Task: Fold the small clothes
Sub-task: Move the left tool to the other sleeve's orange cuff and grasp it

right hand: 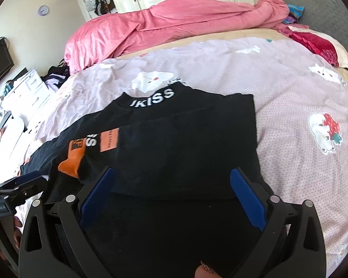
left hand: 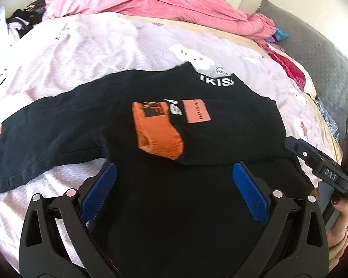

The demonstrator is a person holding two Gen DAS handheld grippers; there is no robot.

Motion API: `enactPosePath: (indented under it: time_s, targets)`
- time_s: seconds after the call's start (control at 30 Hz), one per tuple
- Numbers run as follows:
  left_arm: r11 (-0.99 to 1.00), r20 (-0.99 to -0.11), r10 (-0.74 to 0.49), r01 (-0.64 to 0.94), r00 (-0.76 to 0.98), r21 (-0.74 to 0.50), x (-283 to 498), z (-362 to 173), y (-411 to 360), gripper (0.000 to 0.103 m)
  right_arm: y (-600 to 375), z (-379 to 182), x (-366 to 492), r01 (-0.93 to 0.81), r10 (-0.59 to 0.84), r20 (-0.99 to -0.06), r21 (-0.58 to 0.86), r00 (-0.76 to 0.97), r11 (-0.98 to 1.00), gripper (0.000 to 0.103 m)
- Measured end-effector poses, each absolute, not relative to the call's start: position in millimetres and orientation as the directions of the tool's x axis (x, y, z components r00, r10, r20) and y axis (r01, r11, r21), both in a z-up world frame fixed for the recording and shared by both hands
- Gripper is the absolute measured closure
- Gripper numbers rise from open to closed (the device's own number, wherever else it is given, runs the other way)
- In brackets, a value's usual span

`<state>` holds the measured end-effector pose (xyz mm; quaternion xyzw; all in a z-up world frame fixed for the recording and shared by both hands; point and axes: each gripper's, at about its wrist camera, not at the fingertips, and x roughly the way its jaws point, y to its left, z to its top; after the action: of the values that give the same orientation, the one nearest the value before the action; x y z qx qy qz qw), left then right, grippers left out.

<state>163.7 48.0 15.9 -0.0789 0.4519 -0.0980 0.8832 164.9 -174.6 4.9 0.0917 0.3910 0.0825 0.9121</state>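
Observation:
A small black long-sleeved top (left hand: 208,136) with white lettering at the collar and orange patches lies flat on the bed; it also shows in the right wrist view (right hand: 185,143). One sleeve with an orange cuff (left hand: 161,143) is folded across the chest; the other sleeve (left hand: 34,143) stretches out to the left. My left gripper (left hand: 174,169) is open over the top's lower hem. My right gripper (right hand: 172,173) is open over the hem on the right part. The right gripper's body shows at the right edge of the left wrist view (left hand: 324,169).
The bed has a pale lilac cover with cartoon prints (right hand: 290,97). A pink duvet (right hand: 174,23) is heaped at the back, red and patterned cloth (right hand: 317,44) and a grey headboard (right hand: 324,4) at the right. White drawers (right hand: 23,88) stand left.

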Motion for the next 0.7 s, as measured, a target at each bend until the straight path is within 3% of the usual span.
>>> enactPosePath:
  time_s: [0.17, 0.7]
  targets:
    - [0.982, -0.772, -0.175, 0.049, 0.611, -0.184, 151, 19, 69, 0.009, -151, 12, 157, -0.134, 0.238, -0.679, 0.203, 0.695, 0.970, 0.004]
    - [0.973, -0.740, -0.091, -0.098, 0.667, -0.208, 123, 26, 139, 0.009, -80, 23, 136, -0.283, 0.297, -0.640, 0.128, 0.709, 0.950, 0.004]
